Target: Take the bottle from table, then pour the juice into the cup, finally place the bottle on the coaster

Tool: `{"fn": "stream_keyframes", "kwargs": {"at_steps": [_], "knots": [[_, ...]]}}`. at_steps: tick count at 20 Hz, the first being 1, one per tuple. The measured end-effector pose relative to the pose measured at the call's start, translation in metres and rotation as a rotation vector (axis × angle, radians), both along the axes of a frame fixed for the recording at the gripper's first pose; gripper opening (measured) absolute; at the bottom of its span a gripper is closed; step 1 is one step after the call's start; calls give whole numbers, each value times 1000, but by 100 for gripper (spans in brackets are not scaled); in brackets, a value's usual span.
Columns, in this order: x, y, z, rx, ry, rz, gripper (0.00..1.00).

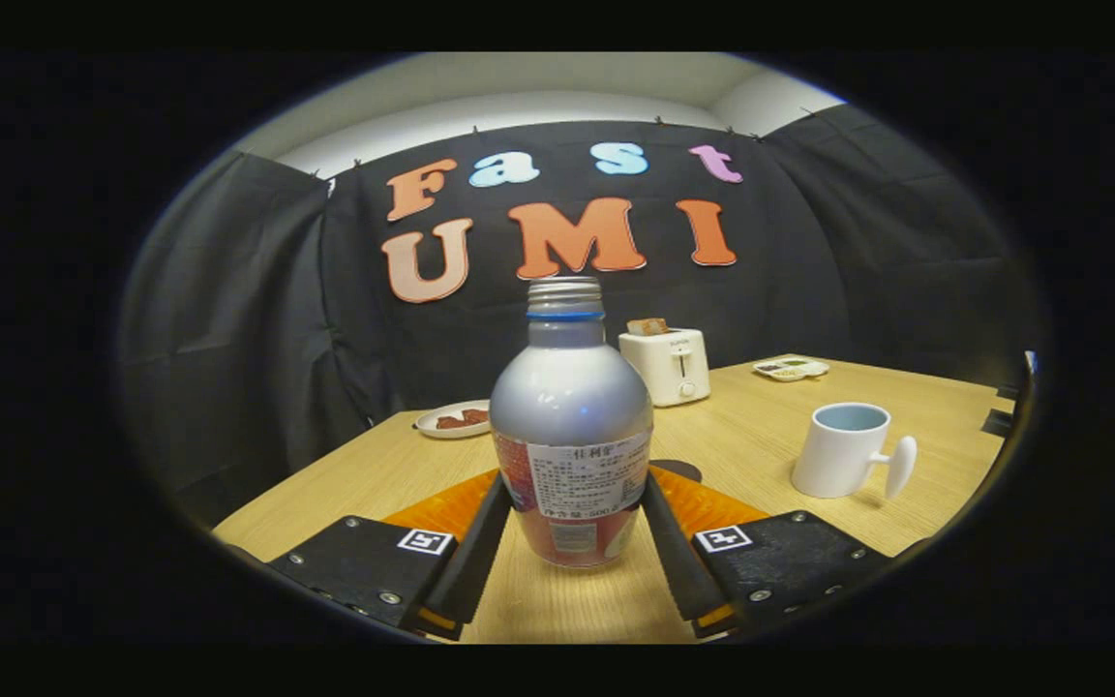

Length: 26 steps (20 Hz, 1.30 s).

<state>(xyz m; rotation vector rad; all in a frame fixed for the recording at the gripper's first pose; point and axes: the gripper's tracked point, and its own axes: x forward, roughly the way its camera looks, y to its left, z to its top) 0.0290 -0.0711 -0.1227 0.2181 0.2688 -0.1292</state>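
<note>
A staged recording booth: black cloth walls (257,319) around a wooden table (761,436) set with toaster (666,365) and plates (451,420).

bottles: one (571,426)
cups: one (843,449)
toasters: one (666,365)
plates: two (451,419) (790,368)
gripper fingers: two, closed against the bottle's sides (478,542)

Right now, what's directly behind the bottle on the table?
A dark round coaster peeks out behind the bottle, mostly covered by it and a finger; the toaster stands farther back. The gripper has both fingers on the bottle's sides.
</note>
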Motion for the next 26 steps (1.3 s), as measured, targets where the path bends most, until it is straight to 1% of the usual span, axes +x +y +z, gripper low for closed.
{"fn": "stream_keyframes", "kwargs": {"at_steps": [3,5,11,14,18,22,23,24,26], "knots": [[1,-4,-5,55,16,-12,76],[1,-2,-5,117,22,-5,76],[2,-15,-13,295,38,-38,76],[3,-23,-14,386,24,-53,76],[1,-38,-15,503,6,-95,76],[8,-50,-12,656,-30,-151,76],[7,-54,-14,676,-30,-165,76],[7,-57,-20,695,-21,-179,74],[8,-63,-21,742,-23,-197,74]]}}
